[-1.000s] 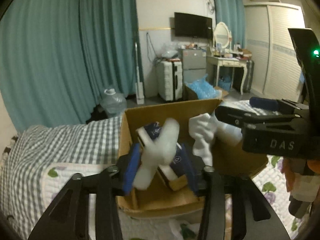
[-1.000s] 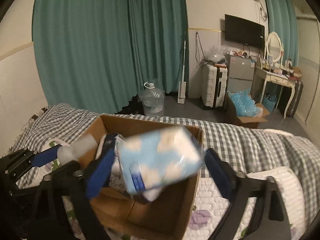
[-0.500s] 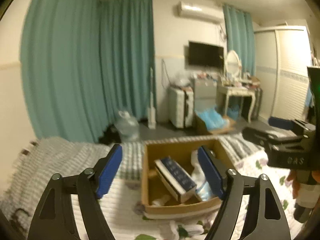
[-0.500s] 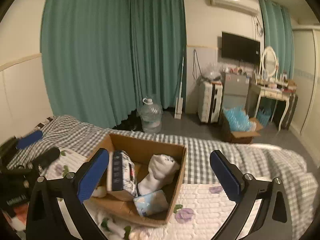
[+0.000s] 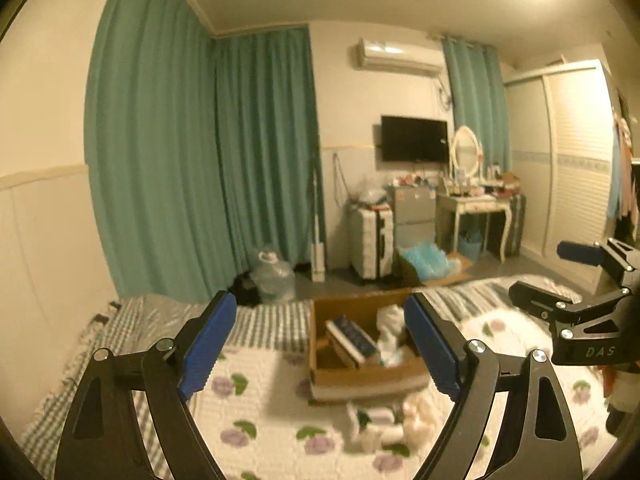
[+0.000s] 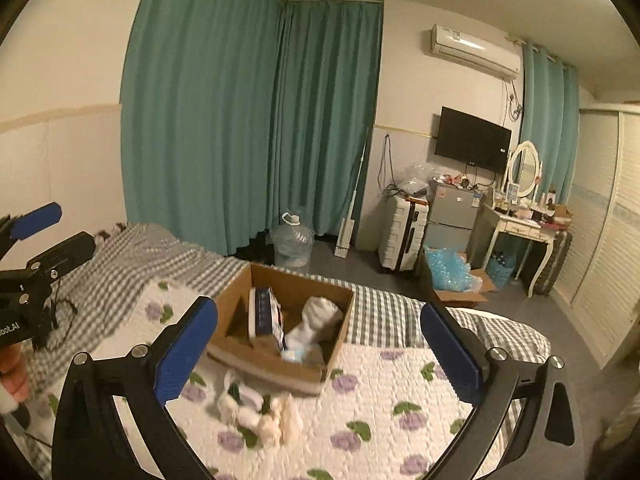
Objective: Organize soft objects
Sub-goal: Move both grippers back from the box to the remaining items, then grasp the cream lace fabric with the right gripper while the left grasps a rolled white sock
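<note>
Soft items (image 6: 260,412), a small blurred pale heap, lie on the bed's quilt (image 6: 400,380) ahead of and below both tools; the left hand-held gripper (image 5: 316,344) and right hand-held gripper (image 6: 320,352) hang above with jaws spread wide and empty, so the next pick is best made by dropping over one piece and pinching its middle. Beyond the heap, the cardboard box (image 6: 336,344) holds a dark-printed pack (image 6: 262,312) on edge at left, a white bundle (image 6: 316,316) at right and a pale blue packet (image 6: 292,354) in front.
</note>
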A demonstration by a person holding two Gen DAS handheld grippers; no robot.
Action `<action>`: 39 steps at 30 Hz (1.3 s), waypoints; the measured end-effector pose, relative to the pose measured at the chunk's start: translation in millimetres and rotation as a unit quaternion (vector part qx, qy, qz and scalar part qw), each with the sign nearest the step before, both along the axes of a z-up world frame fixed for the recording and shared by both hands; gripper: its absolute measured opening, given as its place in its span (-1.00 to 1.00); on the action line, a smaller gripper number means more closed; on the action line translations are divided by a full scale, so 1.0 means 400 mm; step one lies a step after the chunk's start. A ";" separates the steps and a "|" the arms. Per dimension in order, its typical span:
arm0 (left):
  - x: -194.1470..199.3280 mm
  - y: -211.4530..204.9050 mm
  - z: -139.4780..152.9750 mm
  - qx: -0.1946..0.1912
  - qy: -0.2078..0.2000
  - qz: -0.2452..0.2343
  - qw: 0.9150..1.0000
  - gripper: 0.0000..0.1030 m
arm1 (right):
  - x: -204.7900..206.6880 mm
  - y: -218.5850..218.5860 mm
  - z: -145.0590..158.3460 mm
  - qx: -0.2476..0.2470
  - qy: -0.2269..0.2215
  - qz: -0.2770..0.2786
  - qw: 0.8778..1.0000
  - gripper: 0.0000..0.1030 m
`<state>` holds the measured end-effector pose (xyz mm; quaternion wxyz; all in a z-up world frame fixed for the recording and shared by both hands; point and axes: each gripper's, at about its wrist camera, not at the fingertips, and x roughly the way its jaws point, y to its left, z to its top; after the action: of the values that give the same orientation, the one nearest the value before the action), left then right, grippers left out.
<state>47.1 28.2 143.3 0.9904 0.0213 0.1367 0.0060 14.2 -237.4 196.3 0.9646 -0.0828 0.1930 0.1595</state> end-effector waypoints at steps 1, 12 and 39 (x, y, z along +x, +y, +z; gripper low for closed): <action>-0.006 0.004 -0.017 -0.004 0.002 0.002 1.000 0.69 | -0.019 0.003 -0.018 0.001 0.003 0.002 1.000 0.98; 0.060 -0.002 -0.297 -0.021 0.087 0.015 0.996 0.69 | 0.080 0.059 -0.344 -0.012 0.117 0.034 0.992 0.98; 0.279 -0.118 -0.675 -0.062 0.247 -0.033 0.966 0.64 | 0.275 0.002 -0.657 -0.017 0.245 0.047 0.968 -0.56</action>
<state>158.9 -19.0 -126.5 0.9248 -0.0348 0.3767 -0.0404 124.4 -236.6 -66.5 0.8775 -0.0666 0.4224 0.2172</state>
